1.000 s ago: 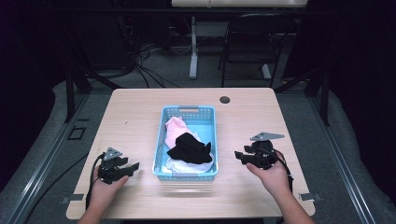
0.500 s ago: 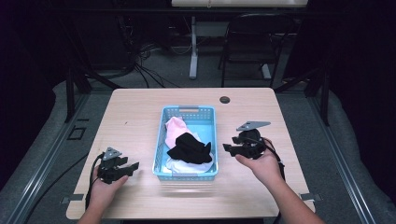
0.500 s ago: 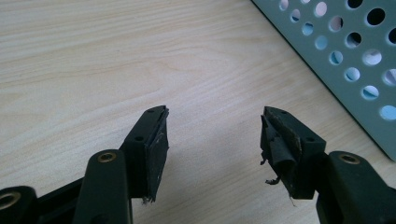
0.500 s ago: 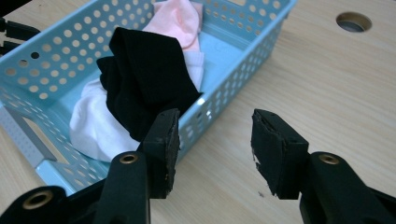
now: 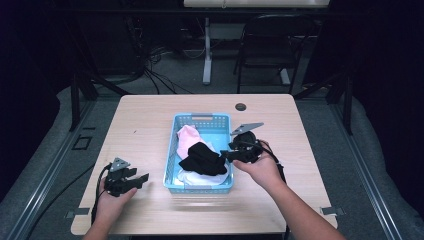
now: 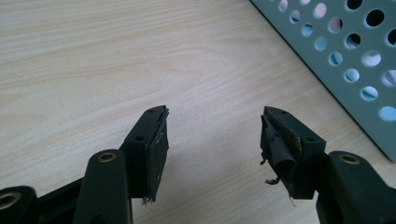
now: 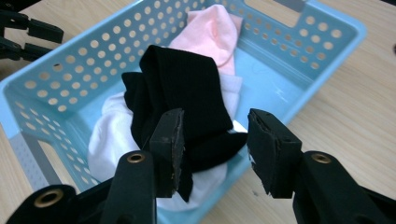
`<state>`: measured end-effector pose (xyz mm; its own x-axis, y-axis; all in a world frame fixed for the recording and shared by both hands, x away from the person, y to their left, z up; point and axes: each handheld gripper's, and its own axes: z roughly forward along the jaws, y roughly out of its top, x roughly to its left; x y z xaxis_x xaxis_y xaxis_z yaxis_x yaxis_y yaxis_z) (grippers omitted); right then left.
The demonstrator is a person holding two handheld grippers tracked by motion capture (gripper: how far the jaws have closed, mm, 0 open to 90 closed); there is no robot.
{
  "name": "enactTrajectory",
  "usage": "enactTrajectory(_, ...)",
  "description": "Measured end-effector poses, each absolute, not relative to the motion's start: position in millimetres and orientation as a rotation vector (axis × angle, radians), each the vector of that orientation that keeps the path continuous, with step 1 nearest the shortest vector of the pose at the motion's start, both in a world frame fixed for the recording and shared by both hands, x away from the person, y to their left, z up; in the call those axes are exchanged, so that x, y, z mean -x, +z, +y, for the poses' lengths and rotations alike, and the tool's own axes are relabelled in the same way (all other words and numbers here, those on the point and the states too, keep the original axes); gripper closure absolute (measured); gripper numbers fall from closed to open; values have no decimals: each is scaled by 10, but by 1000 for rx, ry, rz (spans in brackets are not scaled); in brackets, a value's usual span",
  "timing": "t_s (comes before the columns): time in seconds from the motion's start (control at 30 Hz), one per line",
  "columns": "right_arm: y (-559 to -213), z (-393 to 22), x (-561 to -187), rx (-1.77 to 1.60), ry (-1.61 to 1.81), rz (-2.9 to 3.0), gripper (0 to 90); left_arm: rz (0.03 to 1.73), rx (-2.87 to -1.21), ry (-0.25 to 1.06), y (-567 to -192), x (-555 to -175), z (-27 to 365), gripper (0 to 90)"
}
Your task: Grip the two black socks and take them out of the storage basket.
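Note:
A light-blue perforated basket point(image 5: 178, 129) point(image 7: 327, 32) stands mid-table. In it lie a black garment point(image 5: 203, 159) point(image 7: 182, 88), a pink one point(image 5: 188, 137) point(image 7: 205, 32) and a white one point(image 5: 192, 177) point(image 7: 107, 140). My right gripper point(image 5: 226, 154) point(image 7: 215, 142) hovers at the basket's right rim, aimed at the black garment; its jaws have just been closing a little but still stand open, with nothing pinched between them. My left gripper point(image 5: 141, 179) point(image 6: 214, 135) rests on the table left of the basket, open and empty, beside the basket's wall point(image 6: 345, 60).
A small dark round thing point(image 5: 241, 106) lies near the table's far edge. Bare wooden tabletop point(image 5: 145, 125) runs on both sides of the basket. A chair point(image 5: 270, 45) and cables point(image 5: 155, 70) stand on the floor beyond the table.
My right gripper has moved left and a little up, from the bare tabletop to the basket's right rim. The left gripper has stayed still.

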<state>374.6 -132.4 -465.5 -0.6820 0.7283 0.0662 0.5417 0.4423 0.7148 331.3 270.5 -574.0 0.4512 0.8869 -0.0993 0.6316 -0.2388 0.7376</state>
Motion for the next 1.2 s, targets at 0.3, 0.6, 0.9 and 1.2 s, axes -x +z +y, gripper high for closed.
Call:
enactTrajectory(0.3, -4729, -937, -3920, -1045, 1083, 2499, 535, 1264, -1969, 442, -5734, -3318, 2706, 418)
enactTrajectory(0.6, -4876, -643, -3998, -997, 1037, 2566, 516, 1263, -1959, 444, -5731, -3322, 2717, 418)
enactTrajectory(0.9, -5044, -451, -4032, -959, 953, 2622, 508, 1265, -1954, 439, -5725, -3328, 2730, 418)
enactTrajectory(1.2, -5129, -450, -4110, -1020, 890, 2655, 741, 1270, -1935, 444, -5714, -3328, 2754, 418)
